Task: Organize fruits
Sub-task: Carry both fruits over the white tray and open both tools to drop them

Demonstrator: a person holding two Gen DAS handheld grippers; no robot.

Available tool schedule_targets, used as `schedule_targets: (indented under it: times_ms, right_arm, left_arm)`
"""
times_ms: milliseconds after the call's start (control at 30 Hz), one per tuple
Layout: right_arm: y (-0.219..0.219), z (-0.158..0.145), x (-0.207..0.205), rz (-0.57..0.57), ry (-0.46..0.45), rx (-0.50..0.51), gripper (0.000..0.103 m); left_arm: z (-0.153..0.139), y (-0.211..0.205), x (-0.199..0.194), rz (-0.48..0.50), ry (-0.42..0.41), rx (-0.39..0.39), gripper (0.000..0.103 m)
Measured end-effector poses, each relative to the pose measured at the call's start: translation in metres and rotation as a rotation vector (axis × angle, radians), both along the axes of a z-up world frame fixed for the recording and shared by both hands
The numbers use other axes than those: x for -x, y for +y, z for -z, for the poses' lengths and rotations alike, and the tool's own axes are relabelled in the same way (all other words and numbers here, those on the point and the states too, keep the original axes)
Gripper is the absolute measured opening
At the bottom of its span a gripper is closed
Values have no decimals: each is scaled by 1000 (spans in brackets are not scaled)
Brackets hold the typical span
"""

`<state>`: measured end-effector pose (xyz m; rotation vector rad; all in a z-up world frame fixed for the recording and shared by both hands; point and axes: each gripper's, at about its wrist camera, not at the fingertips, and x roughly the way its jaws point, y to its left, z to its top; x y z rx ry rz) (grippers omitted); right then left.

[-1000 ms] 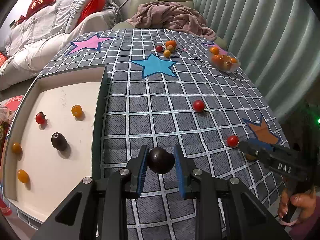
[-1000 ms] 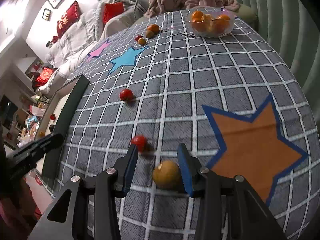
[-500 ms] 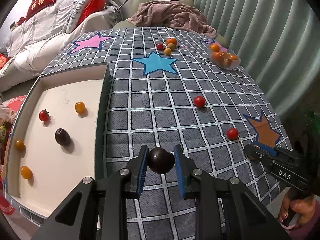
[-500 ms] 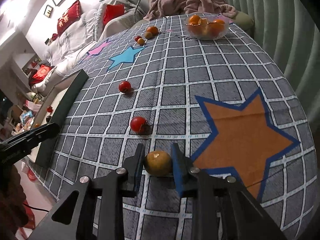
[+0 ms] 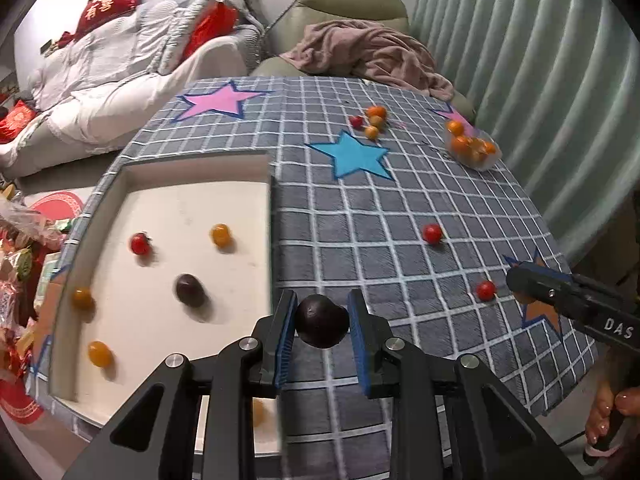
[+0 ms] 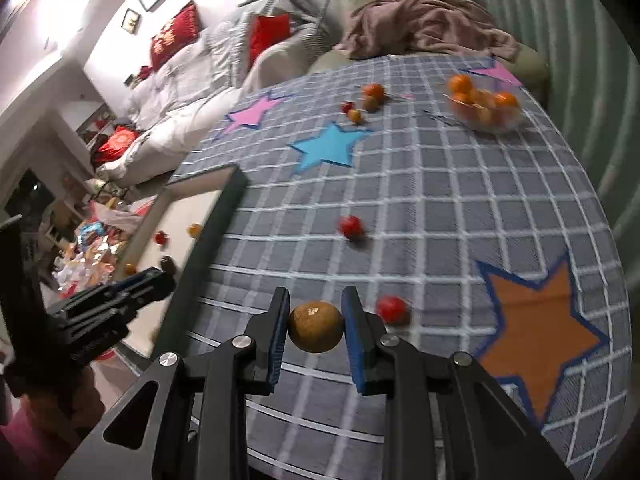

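brown fruit (image 6: 316, 331) lifted, round, dull, speckled

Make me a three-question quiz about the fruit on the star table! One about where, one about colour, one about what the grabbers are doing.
1. Where is the clear bowl of oranges?
A. In the white tray
B. Far side of the table, near the curtain
C. On the sofa

2. What colour is the fruit in the left gripper?
A. Dark purple
B. Green
C. White

3. The right gripper is:
A. Empty
B. Wide open
C. Shut on a brown fruit

Answers: B, it sits by the pink star; A, it looks almost black; C, both pads press it.
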<state>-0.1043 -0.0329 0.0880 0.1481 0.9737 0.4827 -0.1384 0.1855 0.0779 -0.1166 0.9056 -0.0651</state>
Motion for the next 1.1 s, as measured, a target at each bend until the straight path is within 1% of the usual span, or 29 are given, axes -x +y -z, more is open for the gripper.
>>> schedule_targets:
  times_ms: [167, 367, 633, 767, 867, 1100]
  right_arm:
    - [41, -13, -9, -71, -1, -7, 29]
    - [87, -19, -20, -148, 12, -2, 29]
    - [152, -26, -41, -247, 21, 20, 29]
    - [179, -20, -56, -272, 47, 23, 29]
    - [196, -13, -68, -279, 63, 35, 29]
    - [216, 12, -96, -263, 109, 68, 29]
  left_arm:
    - [-4, 26, 0, -41, -10, -3, 27]
    - [-4, 60, -3, -91, -10, -21, 27]
    - [-13, 119, -25, -180, -11, -63, 28]
    - [-12, 140, -37, -220, -1, -55, 27]
    - [-7, 144, -48, -223, 4, -64, 27]
    - [20, 145, -79, -225, 70, -59, 27]
